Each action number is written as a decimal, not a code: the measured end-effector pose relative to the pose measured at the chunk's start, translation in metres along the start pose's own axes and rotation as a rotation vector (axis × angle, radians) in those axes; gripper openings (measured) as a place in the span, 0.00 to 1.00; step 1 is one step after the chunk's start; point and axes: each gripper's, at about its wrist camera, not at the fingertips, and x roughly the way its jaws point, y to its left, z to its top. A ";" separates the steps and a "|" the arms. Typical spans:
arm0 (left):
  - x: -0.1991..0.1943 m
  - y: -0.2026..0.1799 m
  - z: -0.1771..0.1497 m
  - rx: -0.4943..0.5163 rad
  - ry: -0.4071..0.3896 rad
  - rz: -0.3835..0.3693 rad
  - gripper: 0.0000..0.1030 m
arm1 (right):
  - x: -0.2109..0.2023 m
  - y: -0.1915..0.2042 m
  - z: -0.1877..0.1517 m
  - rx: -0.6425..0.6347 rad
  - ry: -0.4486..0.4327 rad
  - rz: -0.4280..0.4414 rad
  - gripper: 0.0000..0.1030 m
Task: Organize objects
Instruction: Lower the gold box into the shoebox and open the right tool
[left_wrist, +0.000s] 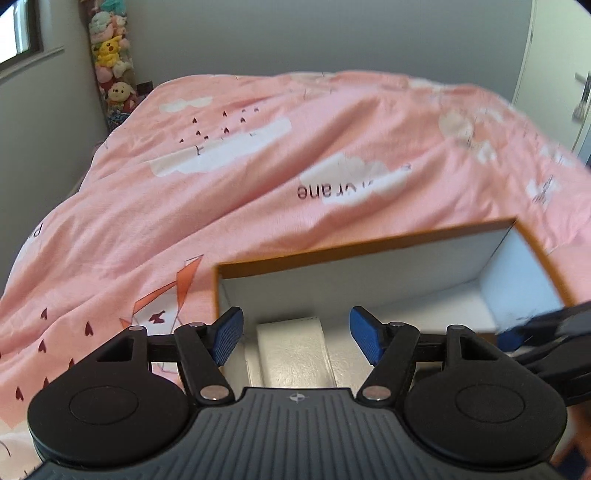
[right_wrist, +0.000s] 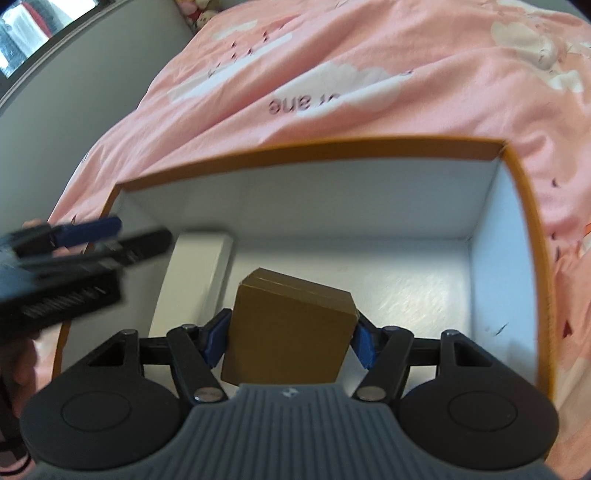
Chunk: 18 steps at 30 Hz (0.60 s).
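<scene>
1. On the bed, over a pink quilt (left_wrist: 258, 177) with cloud prints: an open carton (right_wrist: 317, 147) with an orange rim and white inner walls.
2. Right tongs (right_wrist: 290, 339) clamped on a brown box (right_wrist: 291, 332), both blue pads pressed to its side faces; box held tilted, far edge up, just above the carton floor near the middle.
3. Left tongs (left_wrist: 295, 332) spread wide with nothing between the pads, poised over the carton's left part.
4. Directly under and ahead of the left tongs: a white box (left_wrist: 295, 354) flat on the carton floor, hard against the left wall, long axis running away from the camera, front to back.
5. In the right wrist view the same white box (right_wrist: 195, 273) just left of the brown one, near but apart; left tongs (right_wrist: 85, 229) blurred at the frame's left edge above it.
6. Deciding relation: free floor lies to the right of the brown box and beyond it, white box to its left. Likely wanted: brown box set down level beside the white one, long sides parallel, without knocking it.
7. Right hand the only one carrying anything, so the placing falls to it; left tongs close enough to crowd that corner.
8. Far back, soft toys (left_wrist: 110, 55) stacked in the room's corner, out of play.
</scene>
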 end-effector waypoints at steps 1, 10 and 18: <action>-0.006 0.006 -0.001 -0.020 -0.002 -0.020 0.75 | 0.002 0.004 -0.001 -0.007 0.018 0.009 0.66; -0.026 0.030 -0.034 -0.015 0.112 -0.032 0.85 | 0.032 0.043 -0.013 -0.128 0.244 -0.014 0.66; -0.018 0.036 -0.062 -0.002 0.195 -0.059 0.85 | 0.044 0.058 -0.010 -0.145 0.284 -0.069 0.65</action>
